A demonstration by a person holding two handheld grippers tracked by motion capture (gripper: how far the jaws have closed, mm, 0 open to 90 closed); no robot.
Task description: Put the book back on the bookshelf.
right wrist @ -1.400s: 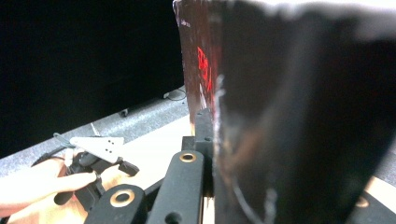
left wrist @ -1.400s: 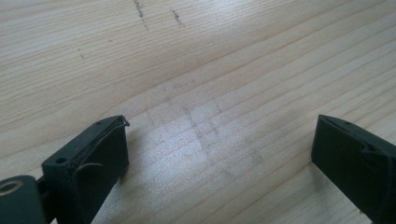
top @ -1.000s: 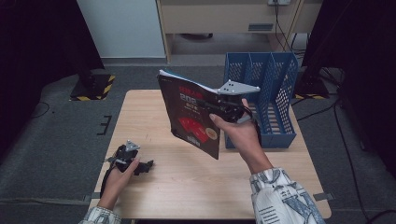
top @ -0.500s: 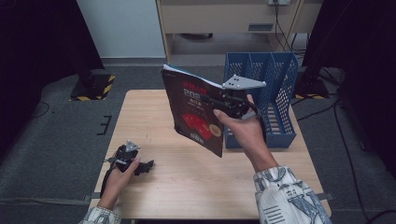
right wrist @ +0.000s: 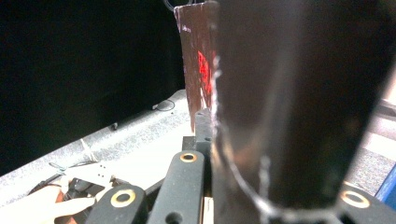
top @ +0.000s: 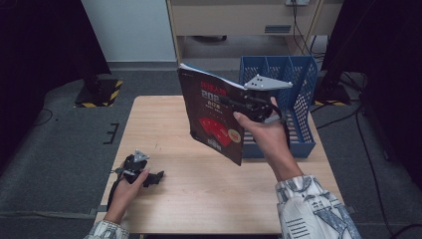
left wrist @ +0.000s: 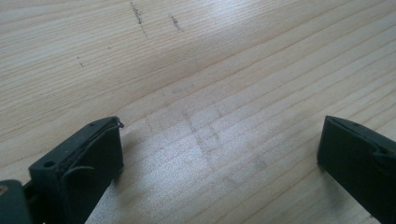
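Observation:
A dark book with red cover art (top: 214, 119) is held upright in the air over the table's right half, just left of the blue rack (top: 293, 94). My right gripper (top: 239, 103) is shut on the book near its right edge. In the right gripper view the book (right wrist: 289, 93) stands close and blurred, pinched between the jaws. My left gripper (top: 149, 178) rests low on the wooden table (top: 164, 124) near the front left corner. Its jaws are spread wide over bare wood (left wrist: 210, 135), with nothing between them.
The blue mesh file rack has several upright slots and stands at the table's right edge. A pale cabinet (top: 239, 20) stands beyond the table. Black stands and cables sit on the grey floor (top: 59, 129) on both sides.
The right hand has lifted the book a little higher and carried it toward the rack. The left gripper has stayed in place on the table.

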